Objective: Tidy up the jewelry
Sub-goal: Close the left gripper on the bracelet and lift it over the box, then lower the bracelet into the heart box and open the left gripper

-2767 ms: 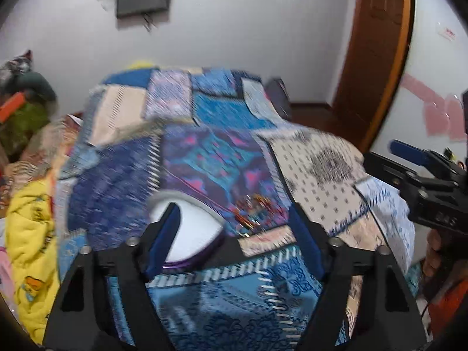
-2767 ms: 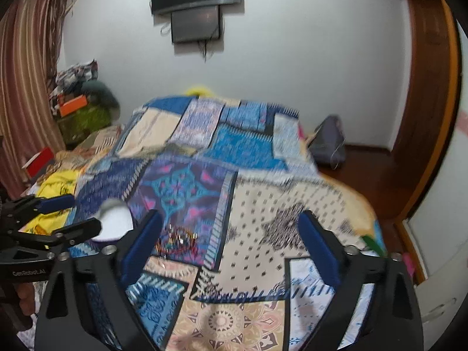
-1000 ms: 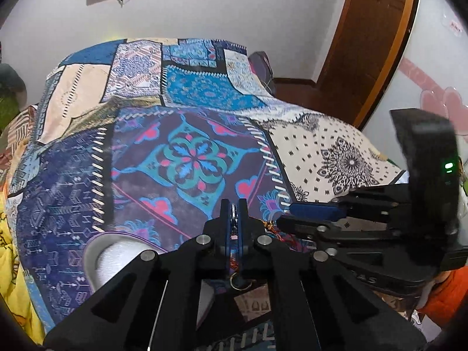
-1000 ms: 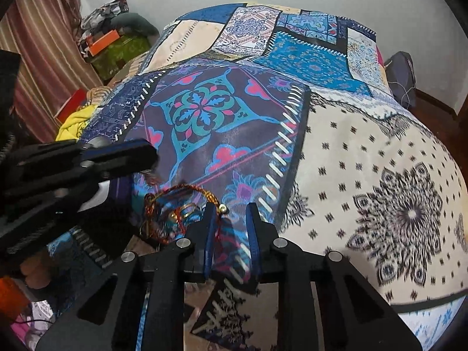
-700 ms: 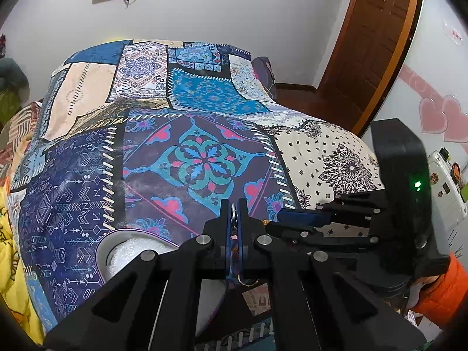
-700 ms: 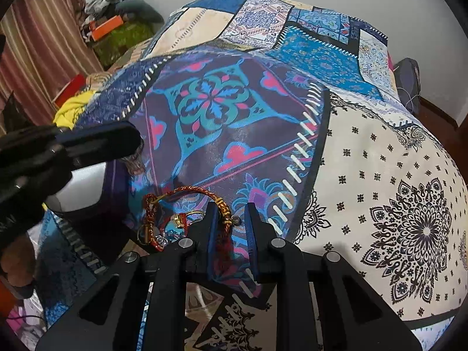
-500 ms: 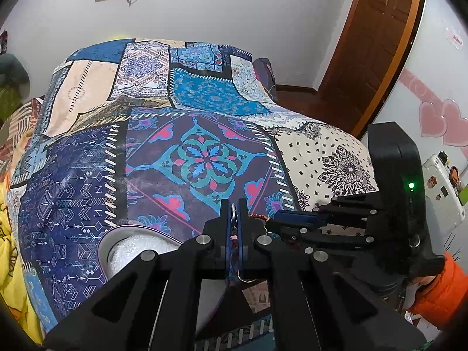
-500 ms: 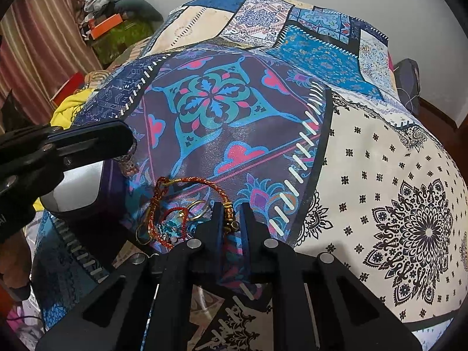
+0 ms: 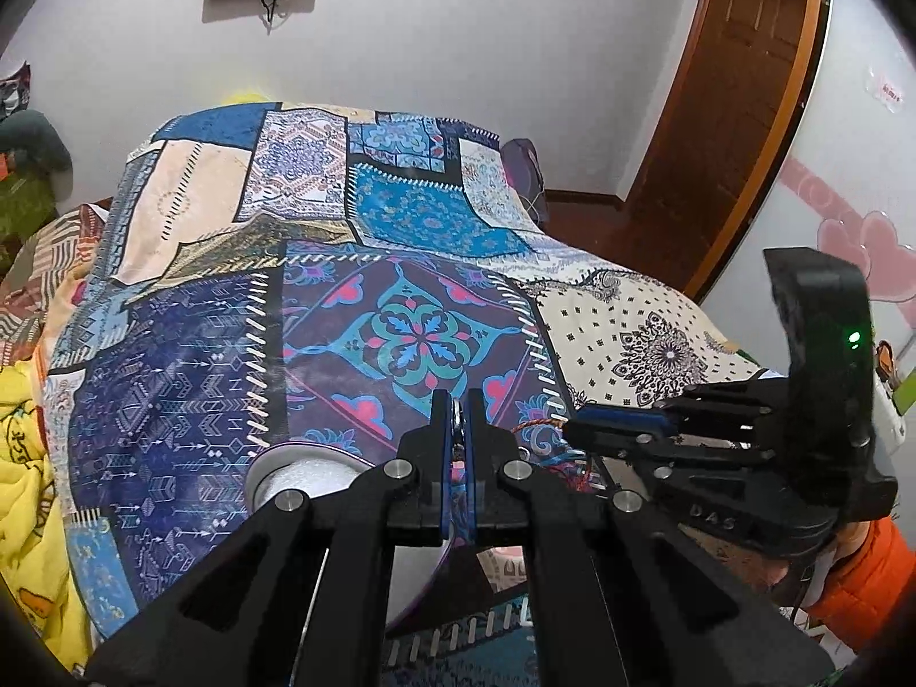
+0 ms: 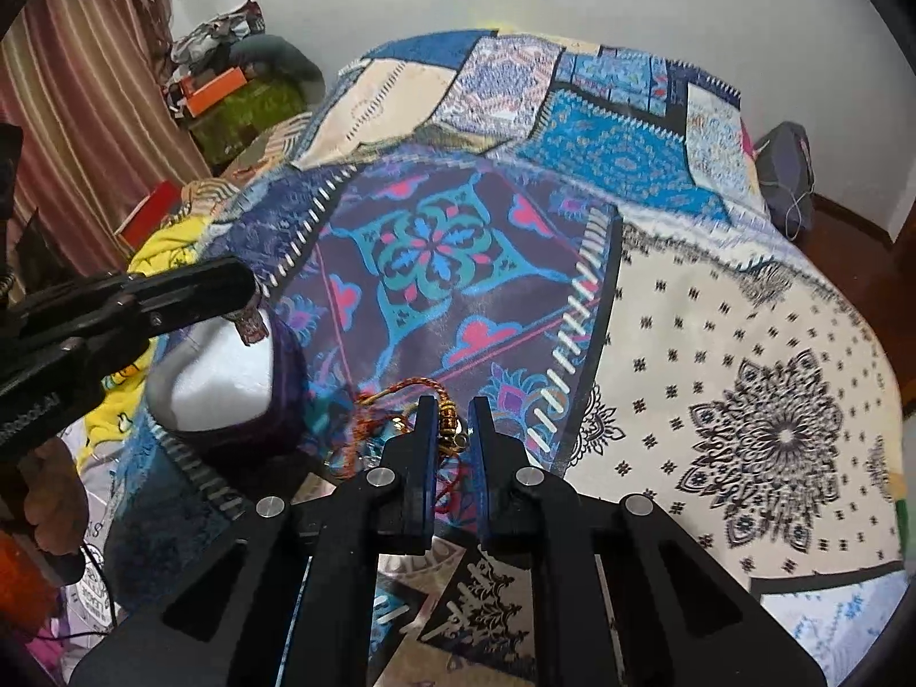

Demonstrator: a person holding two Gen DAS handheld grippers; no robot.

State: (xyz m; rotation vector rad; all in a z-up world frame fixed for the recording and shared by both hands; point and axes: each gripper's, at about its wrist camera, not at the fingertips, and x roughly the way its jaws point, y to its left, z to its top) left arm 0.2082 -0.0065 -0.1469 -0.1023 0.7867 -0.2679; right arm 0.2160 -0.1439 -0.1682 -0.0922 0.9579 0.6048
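Note:
My left gripper [image 9: 458, 406] is shut on a small jewelry piece [image 9: 457, 421] and holds it above the purple jewelry box [image 9: 297, 472] with its white lining. In the right wrist view the left gripper [image 10: 243, 286] has an earring [image 10: 252, 329] hanging from it over the box [image 10: 223, 378]. My right gripper [image 10: 449, 412] is nearly shut around the gold clasp of a red-and-gold braided bracelet [image 10: 401, 392], among tangled jewelry [image 10: 378, 435] on the quilt. The right gripper [image 9: 578, 426] shows at the right of the left wrist view.
A patchwork quilt [image 10: 715, 343] covers the bed. Yellow bedding [image 9: 23, 458] lies at the left edge. A dark bag [image 10: 787, 172] sits on the floor by the wall. A wooden door [image 9: 733, 86] stands to the right. Clutter [image 10: 229, 86] is piled at the far left.
Both grippers were open 2.8 s ago. The left has shut on a jewelry piece and lifted it over the box. The right has closed in on the bracelet clasp.

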